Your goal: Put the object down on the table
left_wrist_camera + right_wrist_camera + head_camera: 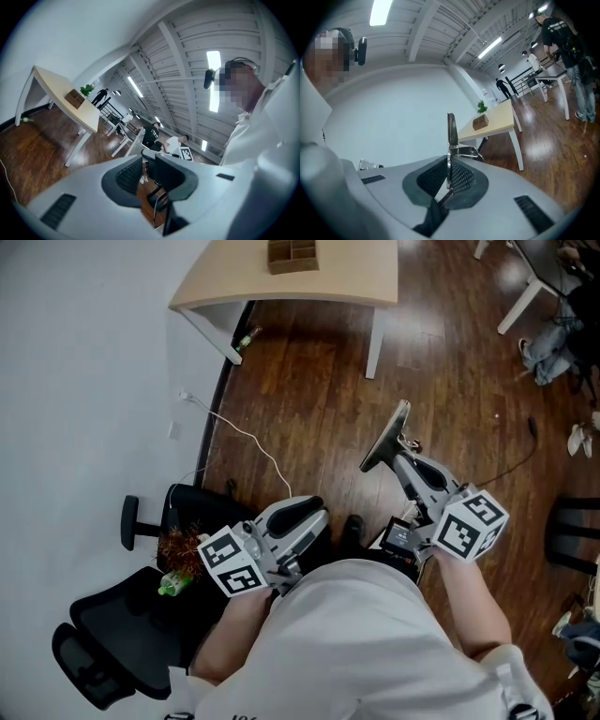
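Dark wood floor (309, 399) lies open up to the pale table (234, 277), whose bare top beside a wooden compartment box (292, 254) offers landing room; a white cable (253, 442) and an office chair (122, 634) stay off to the left. The right gripper (405, 450) pinches a thin flat board (386, 439), perhaps a clipboard, by its lower edge and upright, likely to carry it clear of the body, well short of the table. The left gripper (314, 509) has its jaws spread with nothing between them.

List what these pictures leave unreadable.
Thin grey metal piece in the right gripper: edge-on in the right gripper view, small in the head view; its kind is unclear.
Brown wooden compartment box on the pale wooden table: cut by the head view's top edge.
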The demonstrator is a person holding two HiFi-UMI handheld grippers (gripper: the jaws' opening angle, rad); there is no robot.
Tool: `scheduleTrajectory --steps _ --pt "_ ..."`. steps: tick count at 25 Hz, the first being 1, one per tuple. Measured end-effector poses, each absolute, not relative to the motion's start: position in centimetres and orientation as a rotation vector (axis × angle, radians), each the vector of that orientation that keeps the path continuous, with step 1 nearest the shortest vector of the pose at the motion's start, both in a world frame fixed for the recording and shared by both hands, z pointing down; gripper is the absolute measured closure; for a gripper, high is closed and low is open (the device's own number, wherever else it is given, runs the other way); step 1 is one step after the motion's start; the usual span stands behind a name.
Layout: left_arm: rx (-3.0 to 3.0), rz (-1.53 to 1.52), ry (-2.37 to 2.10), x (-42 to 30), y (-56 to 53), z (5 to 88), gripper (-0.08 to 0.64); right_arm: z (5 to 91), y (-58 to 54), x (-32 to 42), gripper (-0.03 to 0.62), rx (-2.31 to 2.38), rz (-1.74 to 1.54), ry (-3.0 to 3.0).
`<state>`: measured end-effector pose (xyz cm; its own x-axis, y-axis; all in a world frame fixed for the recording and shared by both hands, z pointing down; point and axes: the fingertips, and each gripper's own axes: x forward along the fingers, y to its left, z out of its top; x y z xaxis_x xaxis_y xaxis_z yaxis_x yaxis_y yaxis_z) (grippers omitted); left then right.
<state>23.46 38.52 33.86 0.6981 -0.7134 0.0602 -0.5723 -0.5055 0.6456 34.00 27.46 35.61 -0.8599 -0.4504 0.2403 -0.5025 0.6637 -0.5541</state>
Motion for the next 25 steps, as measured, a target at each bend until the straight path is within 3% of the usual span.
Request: scheduleTrajectory --steps 25 --pt "2.27 -0.341 -0.935 4.3 22.6 34.1 0.479 35.4 13.4 15.4 0.588 0.873 0.92 -2.721"
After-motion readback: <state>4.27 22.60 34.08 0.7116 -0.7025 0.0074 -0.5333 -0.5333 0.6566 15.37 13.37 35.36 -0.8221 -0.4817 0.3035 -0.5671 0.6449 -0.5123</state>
